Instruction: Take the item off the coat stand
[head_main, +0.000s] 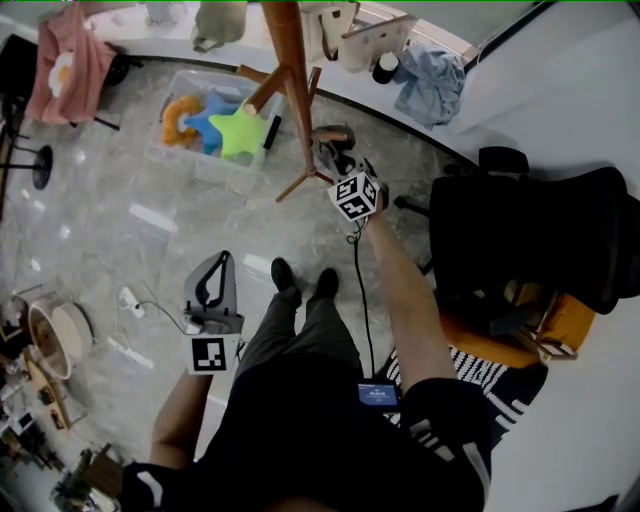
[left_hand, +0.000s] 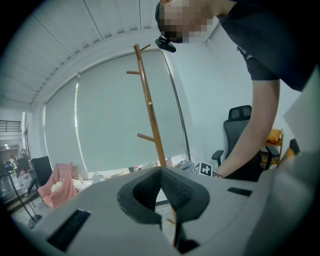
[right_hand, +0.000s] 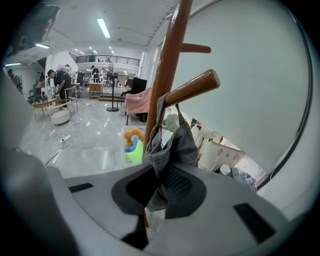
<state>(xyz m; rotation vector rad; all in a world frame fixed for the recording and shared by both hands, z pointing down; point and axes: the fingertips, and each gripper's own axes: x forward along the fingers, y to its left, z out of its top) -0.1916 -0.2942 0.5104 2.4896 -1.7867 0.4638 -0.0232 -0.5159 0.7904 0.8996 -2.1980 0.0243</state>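
Grey fabric item (right_hand: 175, 142): hangs from a peg (right_hand: 192, 86) of the wooden coat stand (right_hand: 167, 65), far centre. Right gripper (right_hand: 159, 182): jaws clamped on the item's lower edge. Left gripper (left_hand: 161, 172): near left, jaws together, empty.

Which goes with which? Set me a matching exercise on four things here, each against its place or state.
1 grey garment
2 left gripper
3 green star toy
4 black chair

A in the clear box
B jaws together, nothing between
C at the person's right
D on a peg, pinched by the right gripper

Pairs: 1-D, 2-B, 3-A, 4-C
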